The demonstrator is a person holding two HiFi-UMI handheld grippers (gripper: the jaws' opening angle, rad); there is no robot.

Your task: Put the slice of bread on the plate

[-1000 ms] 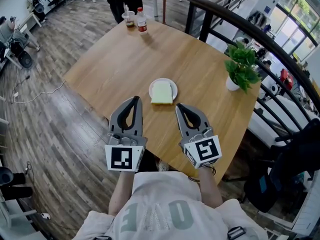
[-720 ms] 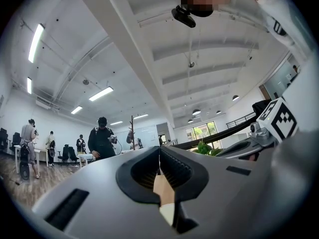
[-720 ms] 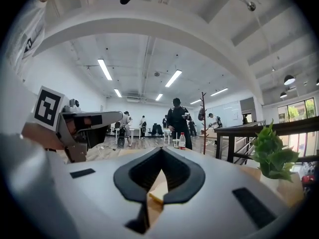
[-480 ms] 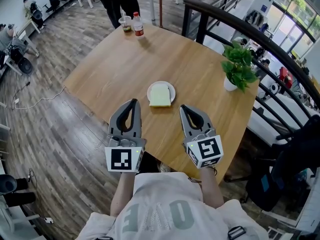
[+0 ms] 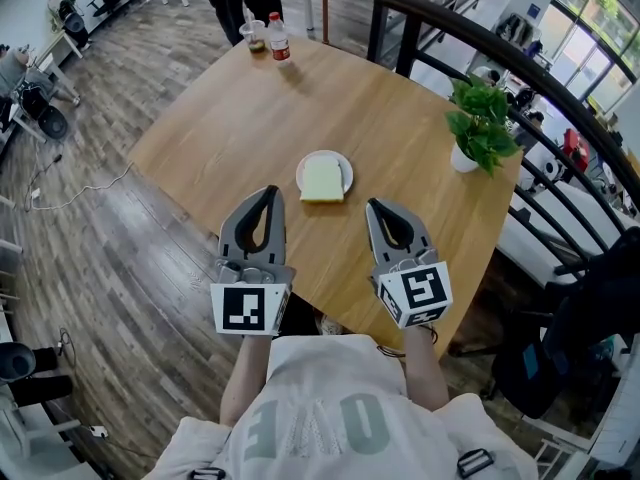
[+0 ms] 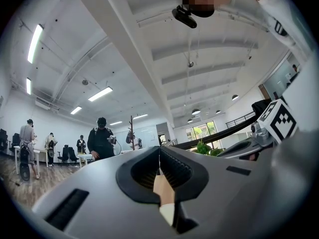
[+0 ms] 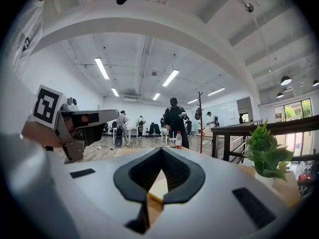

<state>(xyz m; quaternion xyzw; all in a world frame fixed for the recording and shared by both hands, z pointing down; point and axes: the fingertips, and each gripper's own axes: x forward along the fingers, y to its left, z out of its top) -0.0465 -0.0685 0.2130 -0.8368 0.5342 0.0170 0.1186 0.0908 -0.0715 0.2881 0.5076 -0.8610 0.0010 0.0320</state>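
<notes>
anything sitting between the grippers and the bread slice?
Nothing visible. Only bare table separates the left gripper and the right gripper from the bread slice, which already lies on the plate. Both grippers' jaws are together and empty.

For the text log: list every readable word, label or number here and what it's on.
"OVE", upside down, on the person's shirt; more letters may be hidden.
Bottle label: too small to read.
Marker cubes: square patterns only, no letters.
</notes>
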